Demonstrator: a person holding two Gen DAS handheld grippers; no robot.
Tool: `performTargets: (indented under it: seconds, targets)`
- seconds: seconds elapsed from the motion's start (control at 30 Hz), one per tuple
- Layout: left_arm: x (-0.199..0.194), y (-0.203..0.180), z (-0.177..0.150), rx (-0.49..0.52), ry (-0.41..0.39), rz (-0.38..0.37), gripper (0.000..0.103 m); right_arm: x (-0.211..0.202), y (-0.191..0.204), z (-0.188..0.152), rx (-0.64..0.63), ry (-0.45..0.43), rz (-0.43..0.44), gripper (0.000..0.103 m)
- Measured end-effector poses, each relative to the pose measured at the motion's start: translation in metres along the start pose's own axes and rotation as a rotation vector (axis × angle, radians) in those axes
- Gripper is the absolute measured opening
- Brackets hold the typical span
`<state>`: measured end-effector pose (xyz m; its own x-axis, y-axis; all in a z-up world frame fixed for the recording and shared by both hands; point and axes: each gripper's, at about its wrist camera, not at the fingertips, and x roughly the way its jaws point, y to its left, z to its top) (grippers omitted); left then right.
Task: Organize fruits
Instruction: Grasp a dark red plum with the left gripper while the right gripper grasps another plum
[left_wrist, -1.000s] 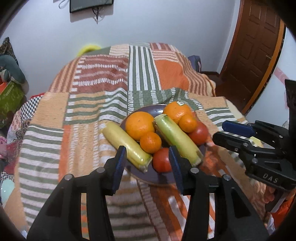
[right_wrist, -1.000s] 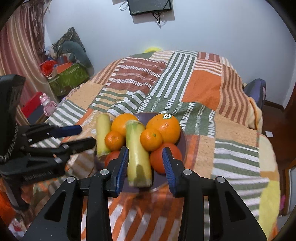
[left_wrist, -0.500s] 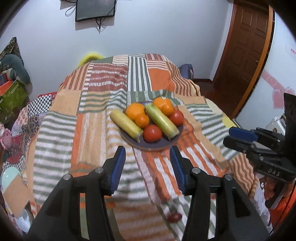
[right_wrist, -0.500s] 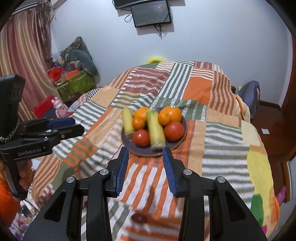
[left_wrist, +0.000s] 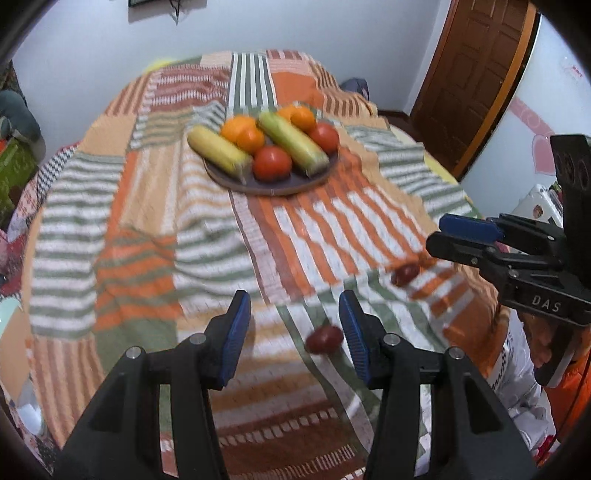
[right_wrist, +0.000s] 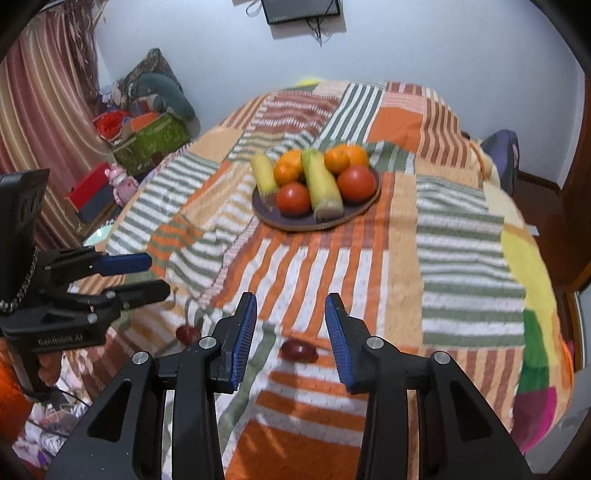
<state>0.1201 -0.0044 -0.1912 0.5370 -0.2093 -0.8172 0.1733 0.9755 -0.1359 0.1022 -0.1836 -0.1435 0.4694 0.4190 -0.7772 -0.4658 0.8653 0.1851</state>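
A dark round plate (left_wrist: 280, 186) (right_wrist: 295, 221) on the striped bedspread holds oranges (left_wrist: 243, 133), two tomatoes (left_wrist: 271, 162) and two corn cobs (left_wrist: 291, 142). Two small dark red fruits lie loose on the near part of the spread: one (left_wrist: 325, 339) just left of my left gripper's right finger, also seen in the right wrist view (right_wrist: 187, 332), and another (left_wrist: 405, 274) further right, which lies between my right gripper's fingers in its own view (right_wrist: 298, 350). My left gripper (left_wrist: 293, 326) is open and empty. My right gripper (right_wrist: 290, 326) is open and empty.
The patchwork bedspread (right_wrist: 458, 236) covers the whole bed. A wooden door (left_wrist: 476, 74) stands at the right. Boxes, toys and a curtain (right_wrist: 144, 136) are on the floor to the left. A screen (right_wrist: 301, 9) hangs on the far wall.
Both grippers have pulled back from the plate toward the near edge of the bed. The two small dark red fruits have come into view near the fingers. Both grippers stay open.
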Motion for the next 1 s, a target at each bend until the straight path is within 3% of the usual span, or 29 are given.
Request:
performTargets:
  seconds: [0.37, 0.47, 0.67, 0.83, 1.0]
  targets:
    - [0.027, -0.007, -0.02, -0.033, 0.068, -0.047, 0.049, 0.029, -0.001, -0.023, 0.016, 0.104, 0.012, 0.035]
    - [0.032, -0.007, -0.022, -0.037, 0.078, -0.06, 0.044, 0.034, -0.004, -0.026, 0.02, 0.112, 0.001, 0.035]
    - [0.031, -0.008, -0.023, -0.042, 0.065, -0.074, 0.027, 0.04, -0.005, -0.026, 0.015, 0.115, -0.01, 0.035]
    - [0.027, -0.009, -0.023, -0.041, 0.049, -0.061, 0.026, 0.037, -0.01, -0.025, 0.027, 0.107, -0.015, 0.025]
    - [0.019, -0.002, -0.015, -0.057, 0.022, -0.055, 0.026, 0.034, -0.013, -0.021, 0.053, 0.091, 0.0, 0.025]
